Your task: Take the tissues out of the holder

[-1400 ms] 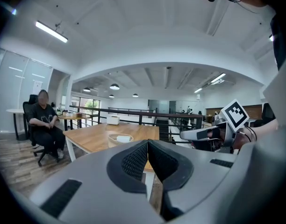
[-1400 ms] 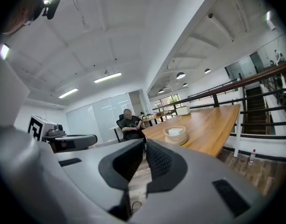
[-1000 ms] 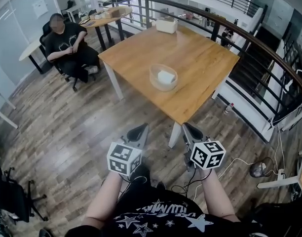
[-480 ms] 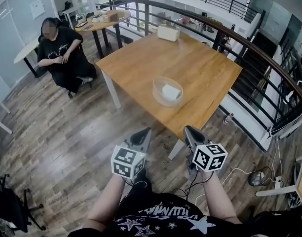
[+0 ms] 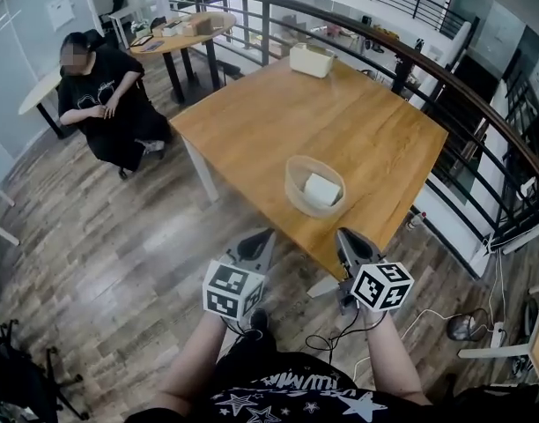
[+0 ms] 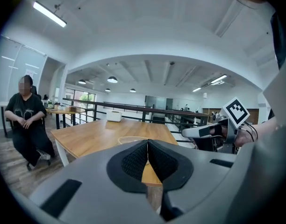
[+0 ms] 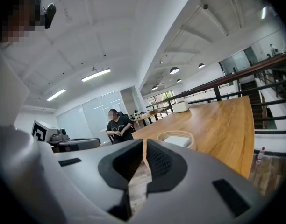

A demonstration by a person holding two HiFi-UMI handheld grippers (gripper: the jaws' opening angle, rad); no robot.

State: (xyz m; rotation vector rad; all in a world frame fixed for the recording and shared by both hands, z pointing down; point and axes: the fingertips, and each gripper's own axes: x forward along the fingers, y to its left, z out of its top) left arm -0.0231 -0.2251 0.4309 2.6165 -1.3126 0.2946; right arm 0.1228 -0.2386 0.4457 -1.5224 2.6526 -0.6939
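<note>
A round, pale holder [image 5: 314,186] with a white folded tissue [image 5: 321,189] in it stands near the front edge of the wooden table [image 5: 252,122]. My left gripper [image 5: 254,247] and right gripper [image 5: 351,243] hang side by side just short of that edge, below the holder, both shut and empty. In the left gripper view the shut jaw tips [image 6: 147,142] point at the holder's rim [image 6: 129,139]. From the right gripper [image 7: 144,142] I see the holder [image 7: 175,136] and tissue [image 7: 178,141] just past the tips.
A person [image 5: 99,104] sits on a chair at the left. A white box [image 5: 311,60] stands at the table's far edge. A dark railing [image 5: 446,77] curves behind and to the right. Cables and a power strip [image 5: 481,329] lie on the floor at the right.
Both grippers have moved forward toward the table together. The holder now appears nearer, just ahead of the tips. Both jaws stay shut.
</note>
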